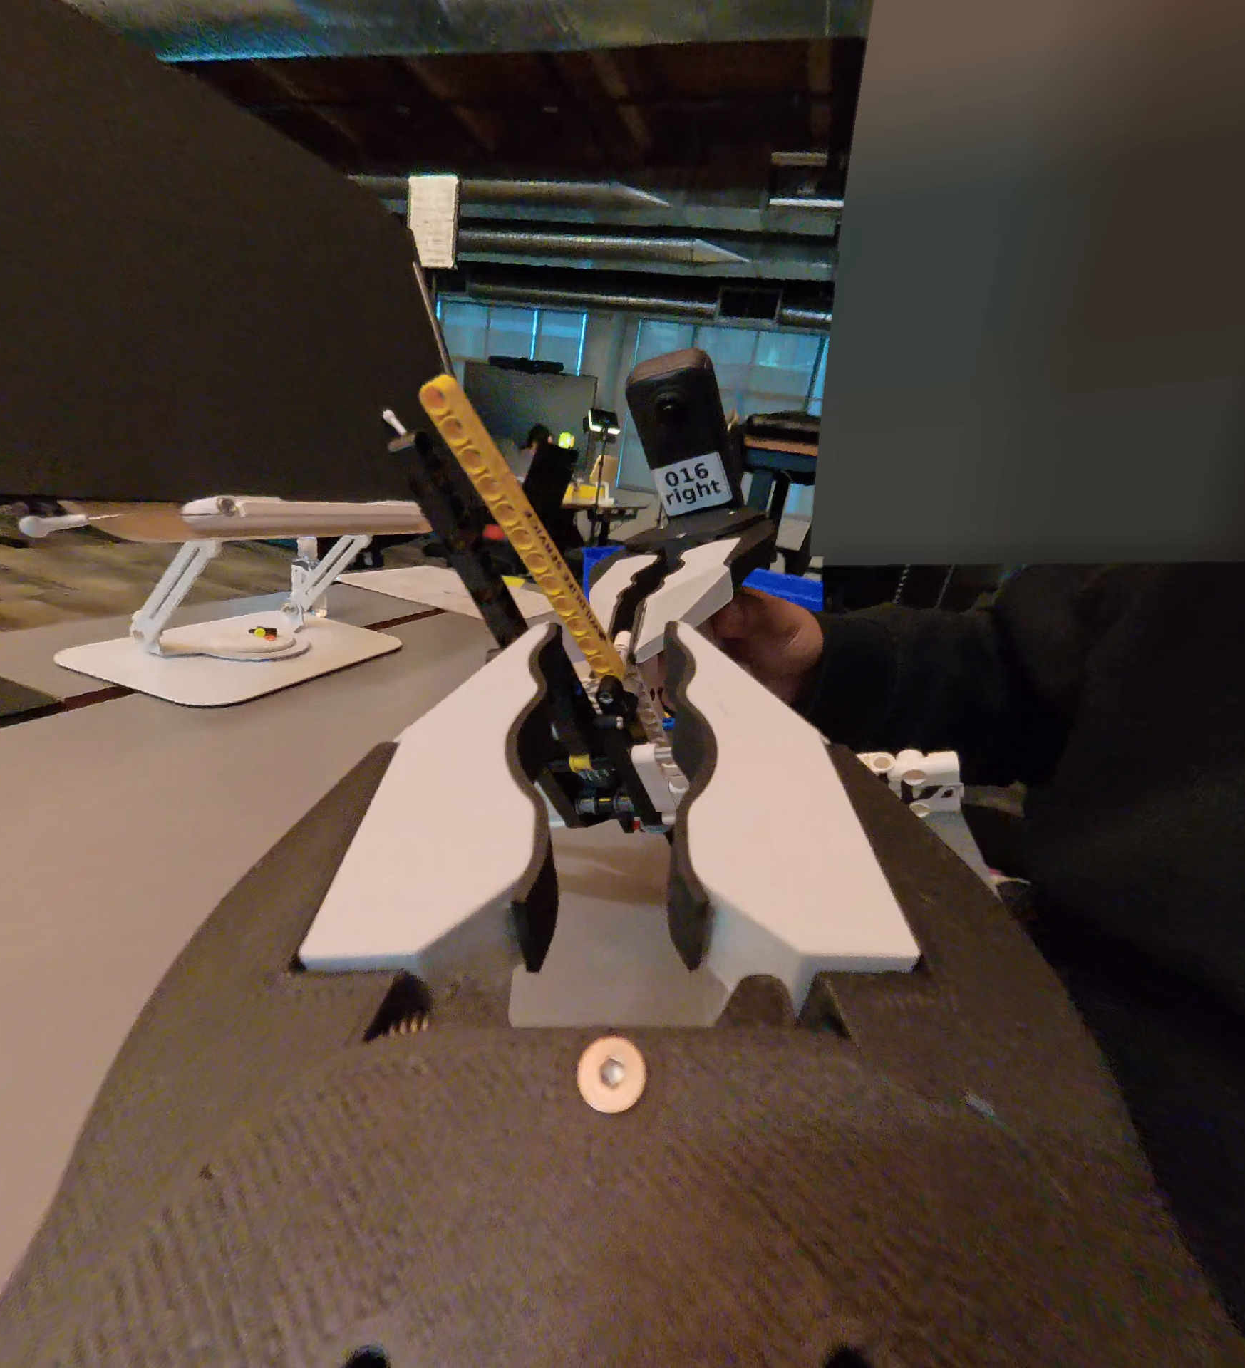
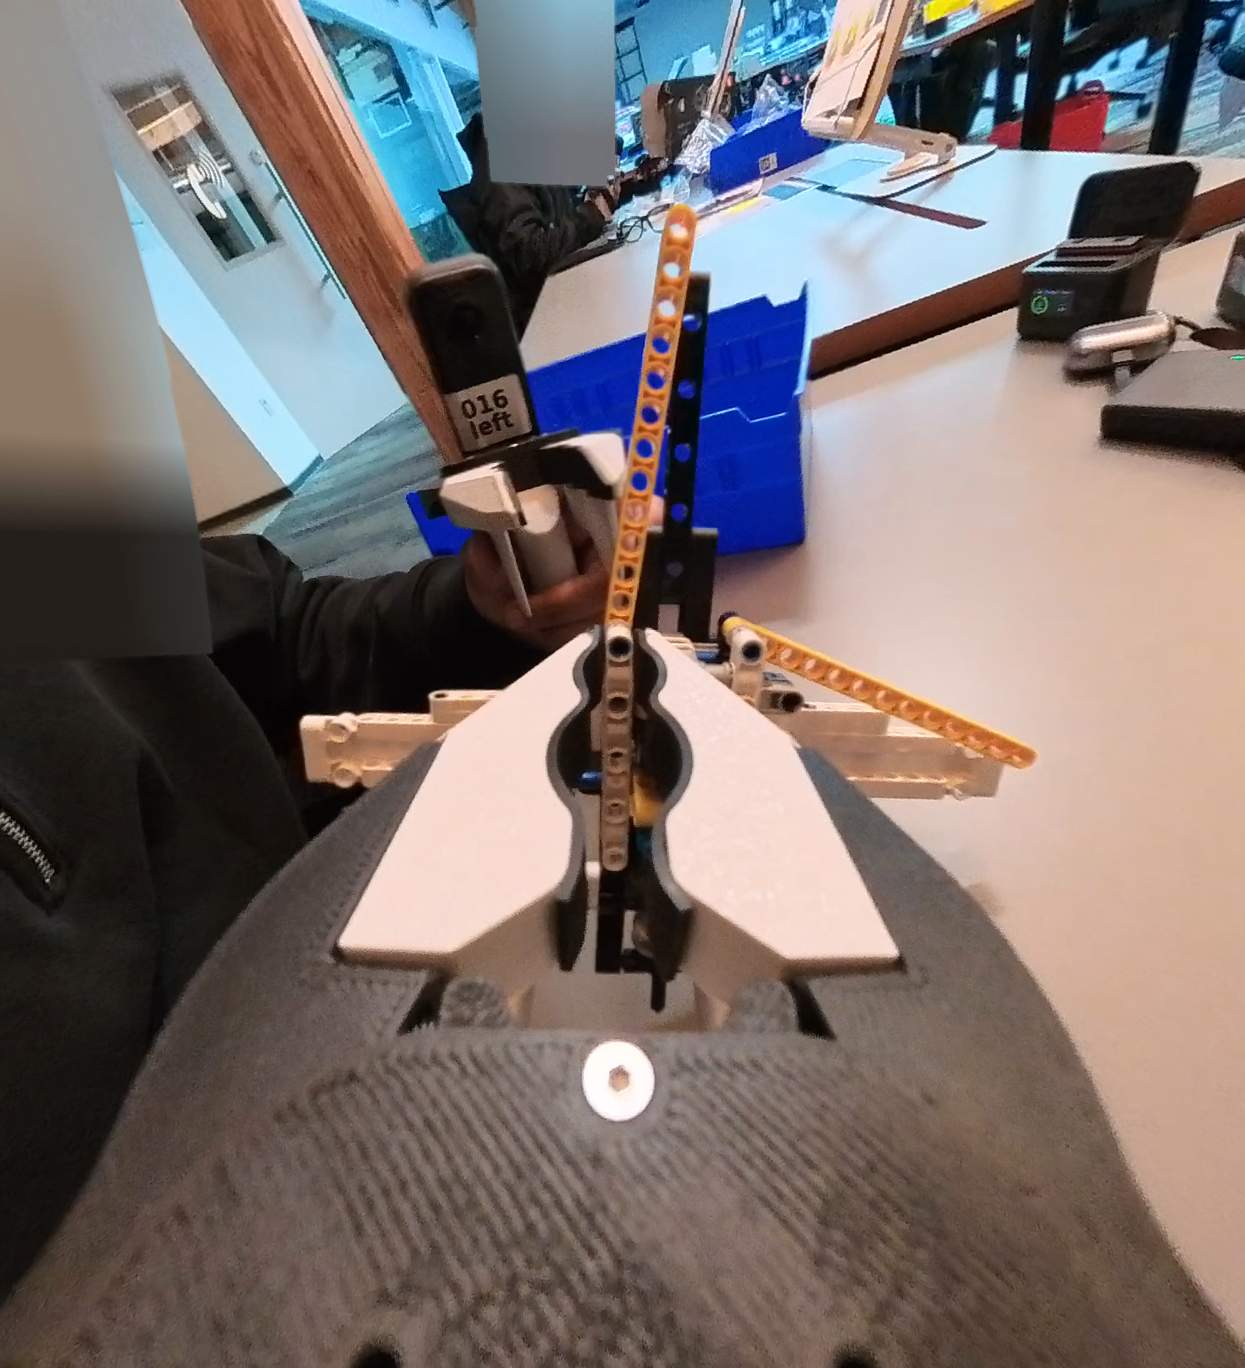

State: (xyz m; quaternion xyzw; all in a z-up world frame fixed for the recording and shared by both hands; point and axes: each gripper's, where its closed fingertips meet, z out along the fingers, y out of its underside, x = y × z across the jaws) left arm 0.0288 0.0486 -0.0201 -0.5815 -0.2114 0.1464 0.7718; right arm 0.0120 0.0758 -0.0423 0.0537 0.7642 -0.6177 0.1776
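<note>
1. Left wrist view: the left gripper (image 1: 608, 711) was seen half closed around the black upright (image 1: 449, 533) and the yellow beam (image 1: 523, 518) of a toy brick model on the table (image 1: 123, 777); pad contact could not be told. A twist might have popped the beam off.
2. Right wrist view: the right gripper (image 2: 619, 666) was clenched on a white beam (image 2: 615, 748) of the model; a skewed pull might have split the base (image 2: 900, 755).

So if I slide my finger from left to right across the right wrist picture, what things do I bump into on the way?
Dark jacket sleeve → the other hand-held gripper → upright yellow beam → blue bin → yellow beam lying slanted → small silver device → flat dark box.
</note>
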